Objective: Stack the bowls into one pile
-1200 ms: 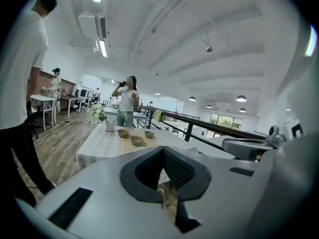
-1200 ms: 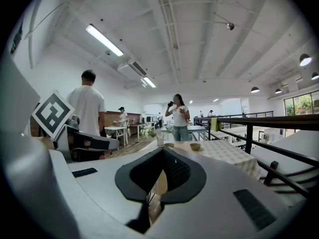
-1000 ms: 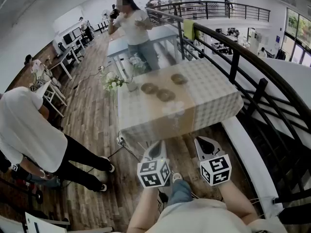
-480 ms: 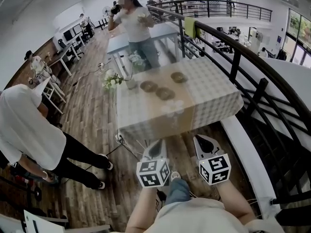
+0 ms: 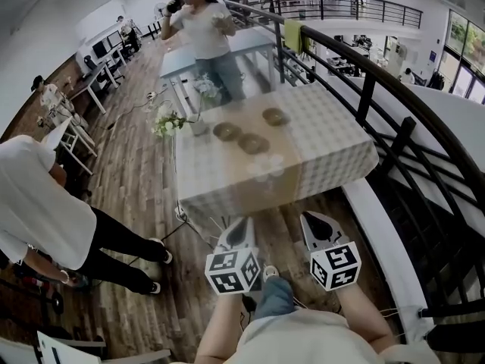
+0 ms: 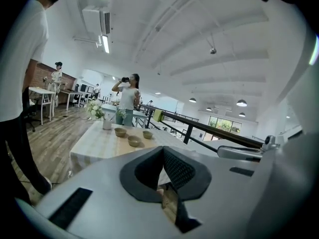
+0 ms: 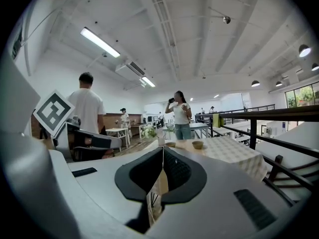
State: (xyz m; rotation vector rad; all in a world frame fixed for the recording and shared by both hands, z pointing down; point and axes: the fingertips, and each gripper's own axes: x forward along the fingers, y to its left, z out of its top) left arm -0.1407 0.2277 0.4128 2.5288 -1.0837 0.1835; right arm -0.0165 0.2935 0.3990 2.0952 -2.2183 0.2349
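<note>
Three brown bowls stand apart in the middle of a checked tablecloth: the left bowl (image 5: 227,132), the middle bowl (image 5: 252,143) and the far right bowl (image 5: 274,117). In the left gripper view the same bowls (image 6: 133,141) sit far ahead on the table. My left gripper (image 5: 244,223) and right gripper (image 5: 308,218) hover side by side over the wooden floor, well short of the table's near edge. Both are shut with nothing in them; their pads meet at the tips (image 6: 163,149) (image 7: 163,151). From the right gripper view two bowls (image 7: 198,145) show.
A vase of white flowers (image 5: 170,121) stands at the table's (image 5: 333,158) far left corner. One person (image 5: 204,36) stands behind the table, another (image 5: 38,211) bends at the left. A black railing (image 5: 364,89) runs along the right. Cables lie on the floor by the table leg.
The bowls have not moved and both grippers keep their places and stay shut. The head view has shifted slightly, and the person at the left has moved a little.
</note>
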